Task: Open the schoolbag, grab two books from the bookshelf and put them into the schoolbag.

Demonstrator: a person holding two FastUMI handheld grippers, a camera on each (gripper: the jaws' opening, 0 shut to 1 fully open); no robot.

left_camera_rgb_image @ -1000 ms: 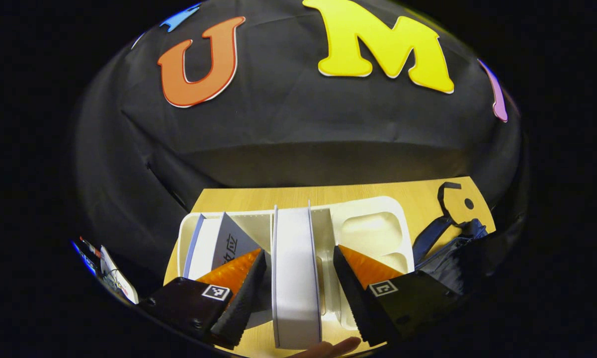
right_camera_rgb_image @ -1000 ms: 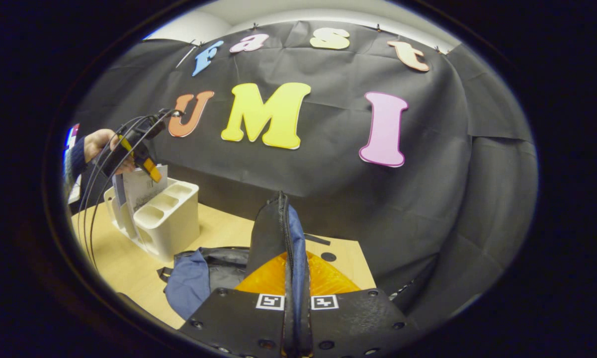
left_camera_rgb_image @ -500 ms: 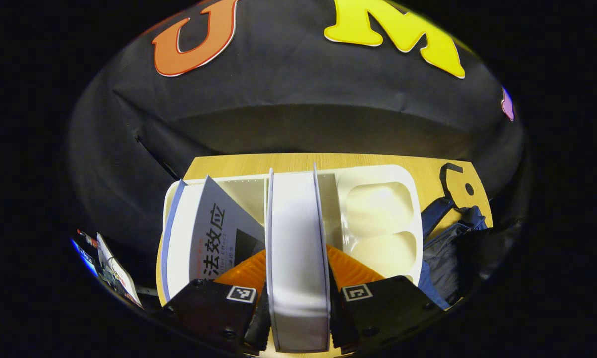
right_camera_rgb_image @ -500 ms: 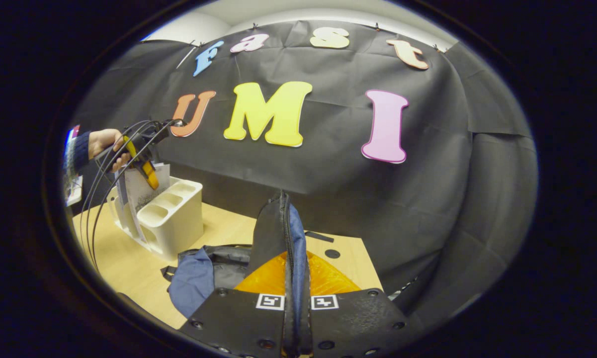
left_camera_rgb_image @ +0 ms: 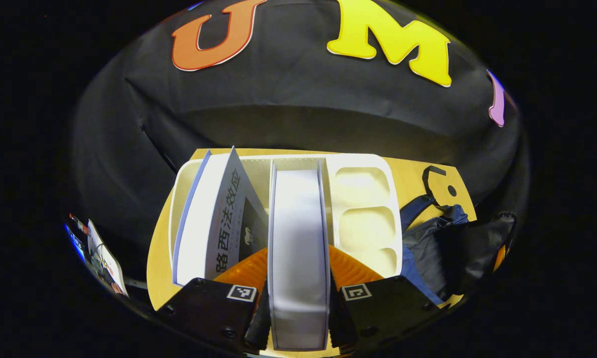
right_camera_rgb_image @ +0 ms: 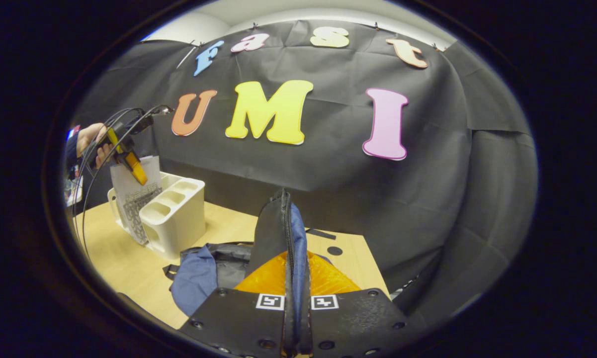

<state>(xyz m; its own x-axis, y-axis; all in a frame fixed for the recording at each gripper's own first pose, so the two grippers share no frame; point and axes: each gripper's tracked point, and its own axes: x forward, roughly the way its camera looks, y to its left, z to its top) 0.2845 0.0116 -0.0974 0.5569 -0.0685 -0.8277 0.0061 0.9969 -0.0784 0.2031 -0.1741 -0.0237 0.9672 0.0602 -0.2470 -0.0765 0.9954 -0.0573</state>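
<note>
Table [right_camera_rgb_image: 129, 258] is the biggest thing here, wood top, w/ the schoolbag [right_camera_rgb_image: 204, 271] slumped near its front edge. Right gripper [right_camera_rgb_image: 293, 278] is clamped tight on the schoolbag flap [right_camera_rgb_image: 281, 233], both fingers pressing the zipper edge, flap stood upright; looks like that's to hold the mouth open for loading. Bookshelf [left_camera_rgb_image: 363, 209], a cream organiser, sits further back to one side, close beside the bag. In it, a second book [left_camera_rgb_image: 213, 219] leans tilted in the outer slot. Left gripper [left_camera_rgb_image: 298, 298] has both fingers squeezed on the white book [left_camera_rgb_image: 298, 248], spine upright, standing high out of the middle slot. Held edge-on so it slides straight up betw. the dividers, I'd say. Open air above the bookshelf, plenty of room to lift. Bare table betw. bookshelf and bag, path across looks free.
</note>
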